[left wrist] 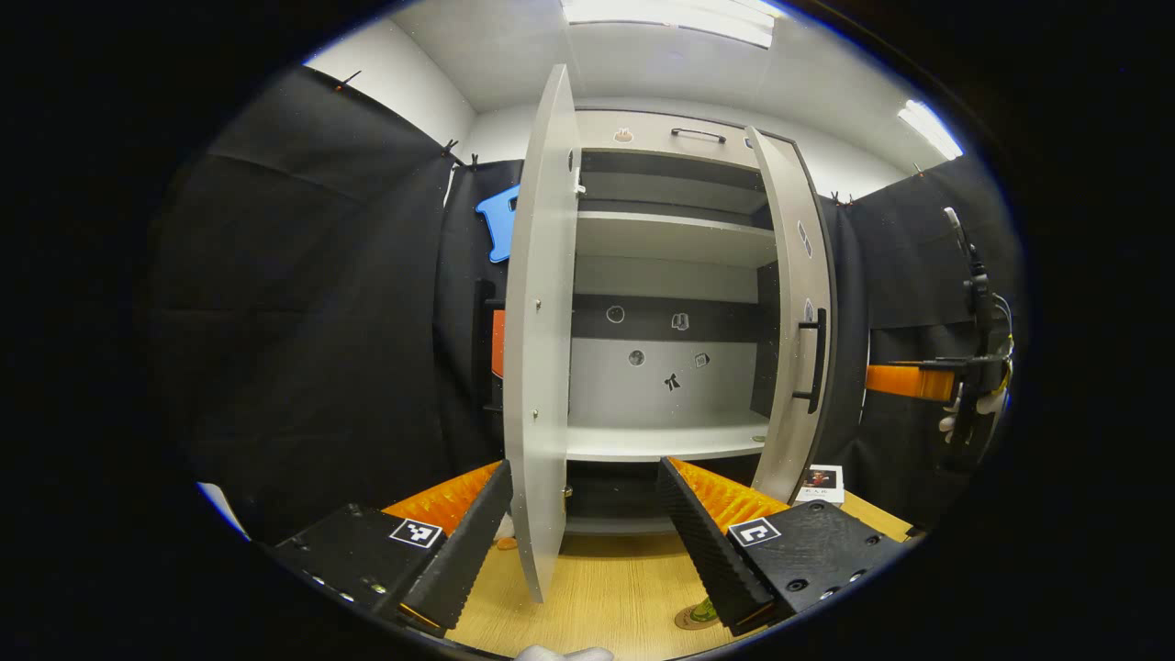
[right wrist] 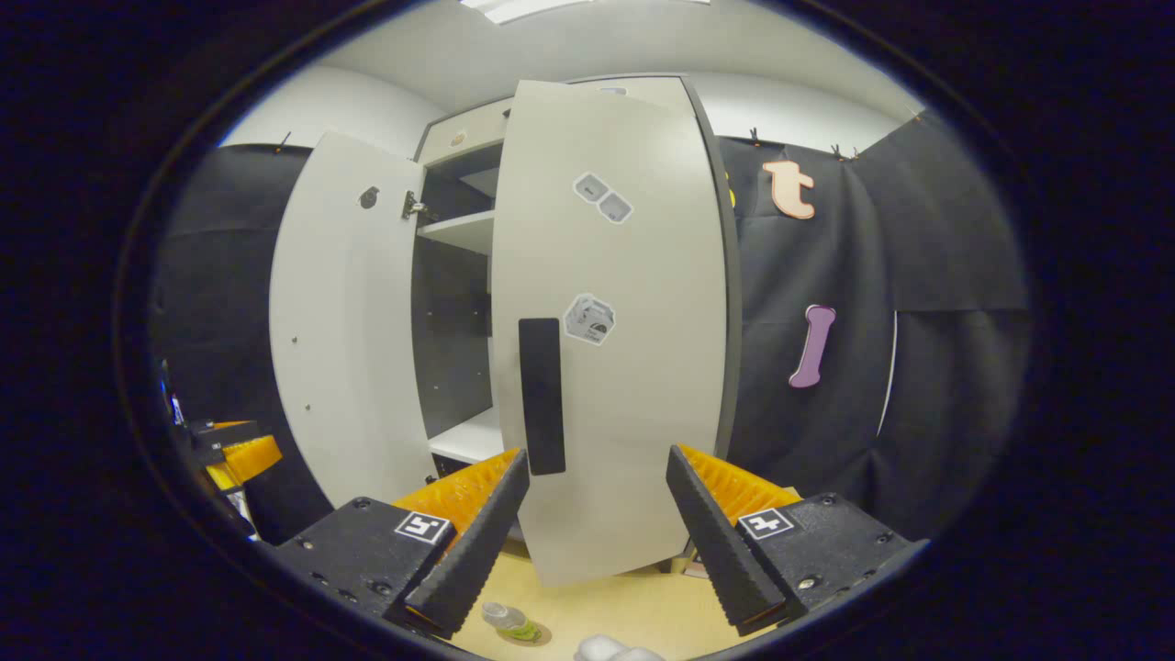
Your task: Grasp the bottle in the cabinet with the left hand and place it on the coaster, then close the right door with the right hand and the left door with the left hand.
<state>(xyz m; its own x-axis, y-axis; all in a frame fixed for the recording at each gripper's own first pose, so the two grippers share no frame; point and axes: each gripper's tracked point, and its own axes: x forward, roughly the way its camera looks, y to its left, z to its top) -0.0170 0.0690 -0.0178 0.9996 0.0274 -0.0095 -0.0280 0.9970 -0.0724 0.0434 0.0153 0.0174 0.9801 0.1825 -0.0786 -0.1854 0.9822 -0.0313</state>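
Observation:
The grey cabinet [left wrist: 670, 266] stands with both doors swung out. A small clear bottle [right wrist: 509, 621] with a green label stands on a round brown coaster [right wrist: 537, 633] on the wooden table; in the left gripper view the bottle [left wrist: 703, 610] peeks out beside my right finger. My left gripper [left wrist: 585, 468] is open, its fingers either side of the left door [left wrist: 542, 367], which I see edge-on. My right gripper [right wrist: 597, 454] is open, facing the outer face of the right door [right wrist: 615, 321] just right of its black handle [right wrist: 542, 395]. I cannot tell if it touches the door.
The wooden table [left wrist: 606, 588] runs up to the cabinet's foot. A small white card [left wrist: 820, 482] lies by the right door [left wrist: 794, 321]. The right gripper [left wrist: 918, 381] and a gloved hand [left wrist: 955, 422] show far right. The left gripper [right wrist: 229, 454] shows at the left edge.

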